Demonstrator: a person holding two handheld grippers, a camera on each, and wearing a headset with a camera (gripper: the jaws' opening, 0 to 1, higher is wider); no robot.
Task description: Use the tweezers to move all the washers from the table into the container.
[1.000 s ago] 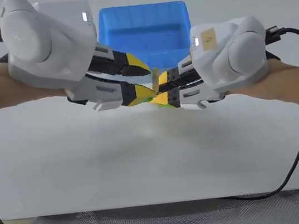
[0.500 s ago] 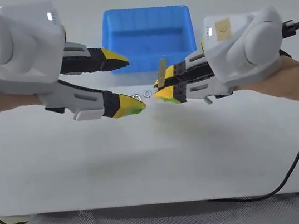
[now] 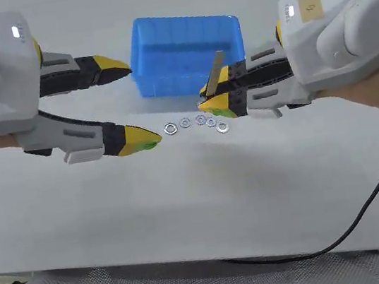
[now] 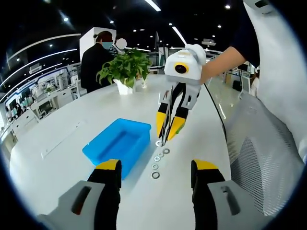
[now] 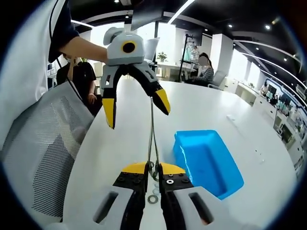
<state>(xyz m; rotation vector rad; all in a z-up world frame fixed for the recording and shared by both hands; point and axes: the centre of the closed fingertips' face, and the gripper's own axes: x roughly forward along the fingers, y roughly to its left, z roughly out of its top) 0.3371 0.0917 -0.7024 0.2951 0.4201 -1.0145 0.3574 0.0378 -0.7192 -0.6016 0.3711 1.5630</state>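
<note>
Blue container (image 3: 186, 49) sits just behind a short row of washers (image 3: 200, 120) on the white counter (image 3: 198, 198), and it looks empty from here. Right claw (image 3: 216, 104) is pinched shut on the tweezers (image 3: 218, 70), which slant steeply with the tips down over the right end of the row, so that's clearly the nearer hand. Left claw (image 3: 130, 101) hangs wide open with nothing in it, just off the row's left end. I'd guess the next bit is nipping the closest washer; can't tell whether the tips touch it.
</note>
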